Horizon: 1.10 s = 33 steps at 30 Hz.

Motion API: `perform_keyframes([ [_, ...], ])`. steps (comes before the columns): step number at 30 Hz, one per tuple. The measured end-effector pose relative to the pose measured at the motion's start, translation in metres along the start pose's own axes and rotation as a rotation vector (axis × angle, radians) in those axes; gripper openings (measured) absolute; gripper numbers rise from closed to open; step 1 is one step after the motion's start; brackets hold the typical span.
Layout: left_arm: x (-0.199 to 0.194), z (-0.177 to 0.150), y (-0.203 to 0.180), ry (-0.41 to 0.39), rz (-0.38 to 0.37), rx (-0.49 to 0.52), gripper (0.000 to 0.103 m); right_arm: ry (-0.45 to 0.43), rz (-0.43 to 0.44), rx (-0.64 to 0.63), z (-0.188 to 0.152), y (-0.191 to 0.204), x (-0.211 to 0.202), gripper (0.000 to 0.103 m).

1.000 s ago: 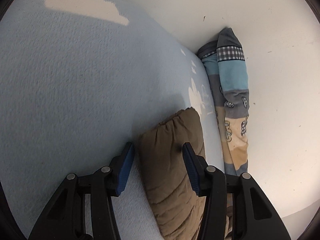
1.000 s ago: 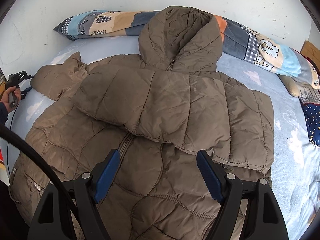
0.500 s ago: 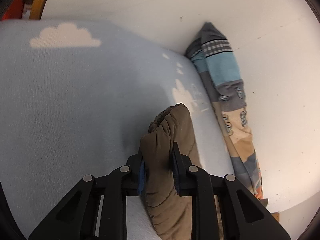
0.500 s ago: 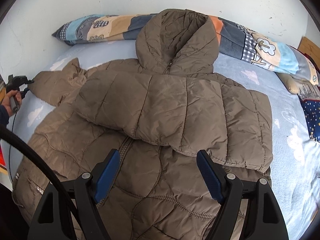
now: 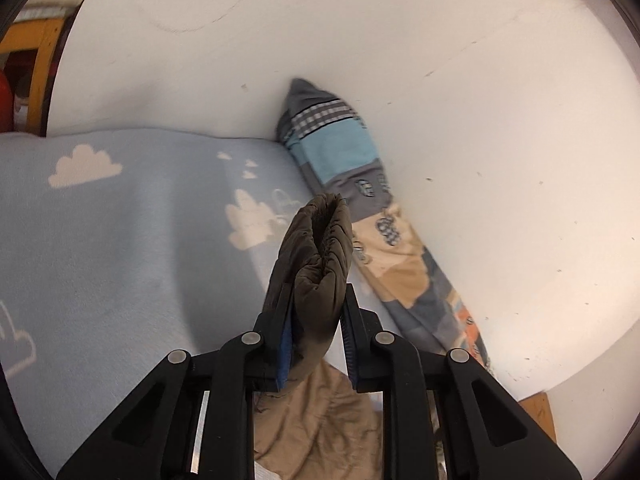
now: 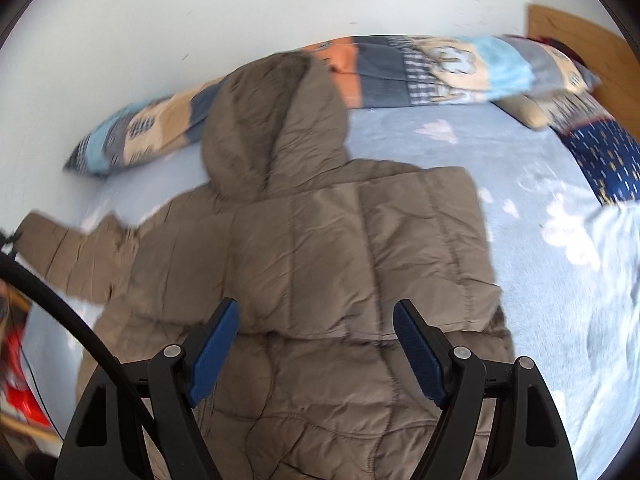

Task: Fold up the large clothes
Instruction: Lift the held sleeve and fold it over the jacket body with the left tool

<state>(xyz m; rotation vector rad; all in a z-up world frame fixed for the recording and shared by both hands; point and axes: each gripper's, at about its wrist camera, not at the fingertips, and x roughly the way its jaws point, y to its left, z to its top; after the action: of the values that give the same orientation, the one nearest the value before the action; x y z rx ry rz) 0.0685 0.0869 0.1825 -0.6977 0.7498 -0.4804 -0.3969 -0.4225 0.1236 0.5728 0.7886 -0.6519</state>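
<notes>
A brown quilted hooded jacket (image 6: pixel 320 248) lies spread on the light blue cloud-print bed (image 6: pixel 532 264). One sleeve is folded across its chest. The other sleeve (image 6: pixel 68 256) stretches out to the far left. My left gripper (image 5: pixel 316 320) is shut on that sleeve's elastic cuff (image 5: pixel 320 256) and holds it lifted off the bed. My right gripper (image 6: pixel 316 344) is open and empty, hovering over the jacket's lower front.
A long patchwork bolster (image 6: pixel 440 68) lies along the white wall, also in the left wrist view (image 5: pixel 360 184). A dark blue patterned cloth (image 6: pixel 600 160) sits at the right. A wooden headboard (image 6: pixel 576 40) stands at the back right. A black cable (image 6: pixel 60 304) crosses the lower left.
My left gripper closed on the sleeve cuff and lifted it off the bed. My right gripper shifted, so the jacket now sits further left in its view; it stays open.
</notes>
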Motion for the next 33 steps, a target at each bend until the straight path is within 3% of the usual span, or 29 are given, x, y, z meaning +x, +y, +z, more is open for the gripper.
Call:
perform_keyframes([
  [5,-0.033,-0.018,-0.062,-0.007,-0.072,0.066,0.020,-0.045,-0.004,0.096,0.006,-0.027,-0.017,0.083],
  [12,-0.068,-0.072,-0.162,0.028,-0.211,0.164,0.020,-0.107,0.010,0.161,0.012,-0.053,-0.039,0.083],
  [21,-0.080,-0.192,-0.283,0.159,-0.364,0.334,0.020,-0.134,0.049,0.282,0.013,-0.092,-0.056,0.083],
  [26,-0.060,-0.266,-0.312,0.257,-0.378,0.409,0.020,-0.158,0.051,0.288,0.013,-0.104,-0.069,0.083],
  [33,-0.027,-0.365,-0.319,0.390,-0.374,0.433,0.020,-0.179,0.052,0.324,0.011,-0.127,-0.081,0.084],
])
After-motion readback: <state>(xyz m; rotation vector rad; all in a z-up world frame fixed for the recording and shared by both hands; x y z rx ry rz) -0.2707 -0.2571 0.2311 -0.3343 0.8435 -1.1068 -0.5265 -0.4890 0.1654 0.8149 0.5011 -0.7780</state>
